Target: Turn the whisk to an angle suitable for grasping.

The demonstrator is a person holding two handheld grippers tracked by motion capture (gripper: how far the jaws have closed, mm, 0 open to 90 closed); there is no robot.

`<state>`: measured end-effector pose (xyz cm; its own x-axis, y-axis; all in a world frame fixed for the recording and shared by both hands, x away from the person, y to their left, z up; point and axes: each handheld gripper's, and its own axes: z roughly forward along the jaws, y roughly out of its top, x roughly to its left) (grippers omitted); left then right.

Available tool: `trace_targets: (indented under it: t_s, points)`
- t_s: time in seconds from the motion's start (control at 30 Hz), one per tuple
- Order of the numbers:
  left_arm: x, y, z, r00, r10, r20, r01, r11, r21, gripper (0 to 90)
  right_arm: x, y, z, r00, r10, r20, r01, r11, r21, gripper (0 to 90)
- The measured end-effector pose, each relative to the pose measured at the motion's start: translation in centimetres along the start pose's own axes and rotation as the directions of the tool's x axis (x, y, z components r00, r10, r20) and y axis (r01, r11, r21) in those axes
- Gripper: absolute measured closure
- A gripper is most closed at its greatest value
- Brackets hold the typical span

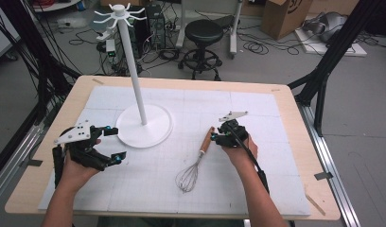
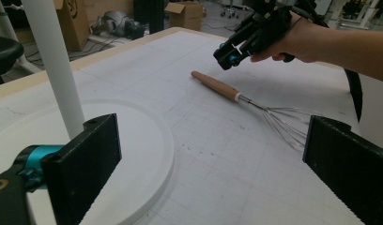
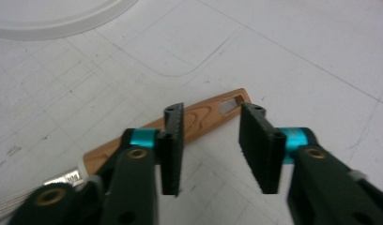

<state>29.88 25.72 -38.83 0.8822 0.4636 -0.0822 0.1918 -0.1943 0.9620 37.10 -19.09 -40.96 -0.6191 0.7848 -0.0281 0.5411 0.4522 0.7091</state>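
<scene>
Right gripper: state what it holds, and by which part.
Nothing. The right gripper is open above the wooden-handled wire whisk, which lies on the mat untouched.

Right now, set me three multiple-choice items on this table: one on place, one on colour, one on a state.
1. Where does the whisk lie?
A. on the white stand's base
B. on the mat, right of the stand
C. on the floor

2. What colour is the whisk's handle?
A. brown wood
B. blue
C. black

3. How is the right gripper?
A. shut on the stand's pole
B. open above the handle
C. shut on the wires

Key: 1 B, the high view shows it flat beside the stand. 2 A, wood grain shows. 3 B, its fingers stand apart, gripping nothing.
</scene>
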Motion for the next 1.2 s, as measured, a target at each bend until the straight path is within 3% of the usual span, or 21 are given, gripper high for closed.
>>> trace_targets:
  t_s: [0.07, 0.1, 0.13, 0.23, 0.33, 0.4, 0.43, 0.5, 0.53, 0.57, 0.6, 0.63, 0.67, 0.77, 1.1, 1.2]
  points:
    - [0.0, 0.0, 0.0, 1.0000, 0.001, 0.000, -0.001, 1.0000, 0.000, 5.2, 0.2, 0.0, 0.0, 0.9999, 0.012, 0.006, -0.012, 1.000, -0.002, 53.4]
    - [0.0, 0.0, 0.0, 1.0000, 0.000, 0.000, 0.000, 1.0000, 0.000, 5.2, 0.5, 0.1, 0.0, 0.9988, 0.047, 0.012, -0.047, 0.999, 0.001, 43.4]
    - [0.0, 0.0, 0.0, 1.0000, 0.002, 0.001, -0.002, 1.0000, 0.000, 5.3, 0.7, 0.1, 0.1, 0.9978, 0.065, 0.018, -0.065, 0.998, 0.001, 40.1]
    - [0.1, 0.0, 0.0, 1.0000, 0.001, 0.001, -0.001, 1.0000, -0.001, 5.3, 1.0, 0.2, 0.3, 0.9963, 0.082, 0.026, -0.082, 0.997, 0.011, 35.1]
    - [0.1, 0.0, 0.0, 1.0000, 0.001, 0.001, -0.001, 1.0000, 0.001, 5.2, 2.3, 0.1, 1.3, 0.9922, 0.122, 0.024, -0.124, 0.991, 0.059, 25.1]
    - [0.0, 0.0, 0.0, 1.0000, -0.002, 0.001, 0.002, 1.0000, 0.002, 5.3, 3.0, -0.1, 2.3, 0.9892, 0.147, -0.006, -0.145, 0.983, 0.114, 21.7]
    - [0.0, 0.0, 0.0, 1.0000, -0.002, 0.002, 0.002, 1.0000, 0.001, 5.2, 3.3, -0.2, 3.0, 0.9856, 0.168, -0.023, -0.162, 0.974, 0.157, 20.3]
    - [0.0, 0.0, 0.0, 1.0000, -0.002, 0.002, 0.002, 1.0000, 0.002, 5.3, 3.6, -0.3, 3.4, 0.9857, 0.168, -0.013, -0.163, 0.971, 0.177, 19.7]
    - [0.0, 0.0, 0.0, 1.0000, 0.000, 0.001, 0.000, 1.0000, 0.001, 5.3, 4.6, 0.0, 3.6, 0.9942, 0.095, 0.050, -0.103, 0.974, 0.204, 21.6]
    - [0.0, 0.0, 0.0, 1.0000, 0.001, 0.001, -0.001, 1.0000, 0.000, 5.3, 4.7, 0.1, 3.6, 0.9952, 0.084, 0.051, -0.093, 0.975, 0.202, 24.8]
    - [0.0, 0.0, 0.0, 1.0000, 0.001, 0.002, -0.001, 1.0000, 0.000, 5.3, 4.8, 0.2, 3.5, 0.9963, 0.078, 0.038, -0.084, 0.975, 0.206, 30.9]
    - [0.0, 0.0, 0.0, 1.0000, 0.001, 0.002, -0.001, 1.0000, 0.000, 5.3, 4.8, 0.2, 3.5, 0.9963, 0.078, 0.038, -0.084, 0.975, 0.206, 30.9]
    - [0.0, 0.0, 0.0, 1.0000, 0.001, 0.002, -0.001, 1.0000, 0.001, 5.2, 4.7, 0.3, 3.2, 0.9985, 0.054, 0.009, -0.055, 0.975, 0.214, 42.9]
    - [0.0, 0.0, 0.0, 1.0000, 0.001, 0.003, -0.001, 1.0000, 0.003, 5.2, 4.6, 0.3, 2.9, 0.9996, 0.020, -0.020, -0.015, 0.975, 0.221, 53.9]
    - [0.1, -0.1, -0.1, 1.0000, 0.000, -0.001, 0.000, 1.0000, 0.004, 5.3, 4.2, 0.6, 2.5, 0.9959, -0.059, -0.069, 0.075, 0.960, 0.269, 65.4]
    - [0.0, -0.1, -0.1, 1.0000, -0.001, -0.001, 0.001, 1.0000, 0.005, 5.3, 4.0, 0.6, 2.4, 0.9948, -0.053, -0.087, 0.075, 0.958, 0.277, 64.8]
